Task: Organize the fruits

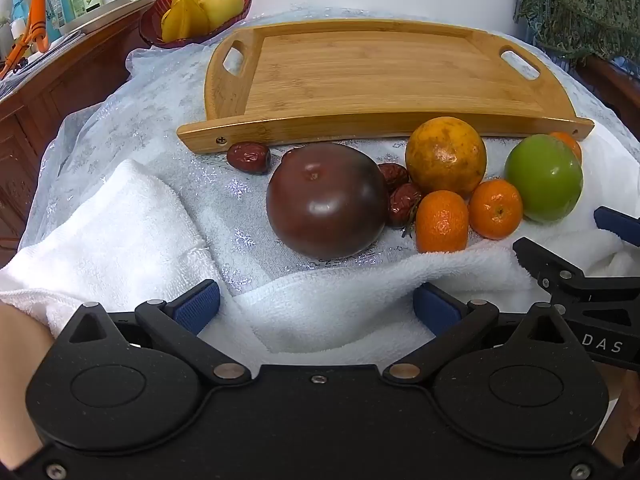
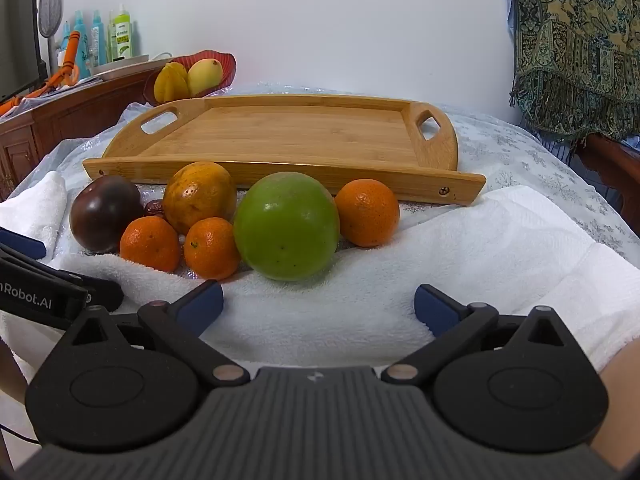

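Note:
An empty bamboo tray (image 1: 360, 68) (image 2: 280, 132) lies at the back of the table. In front of it sit a dark purple fruit (image 1: 326, 200) (image 2: 105, 213), a mottled orange (image 1: 446, 156) (image 2: 200, 196), a green fruit (image 1: 544, 178) (image 2: 286, 226), small mandarins (image 1: 442, 222) (image 2: 367, 213) and red dates (image 1: 249, 157). My left gripper (image 1: 316, 312) is open and empty, just short of the purple fruit. My right gripper (image 2: 318, 308) is open and empty, just short of the green fruit.
White towels (image 1: 112, 216) (image 2: 500, 248) lie under and around the grippers. A red bowl (image 1: 160, 16) (image 2: 228, 64) with yellow fruit stands at the back left beside a wooden cabinet (image 1: 60, 80) with bottles. A patterned cloth (image 2: 576, 40) hangs at right.

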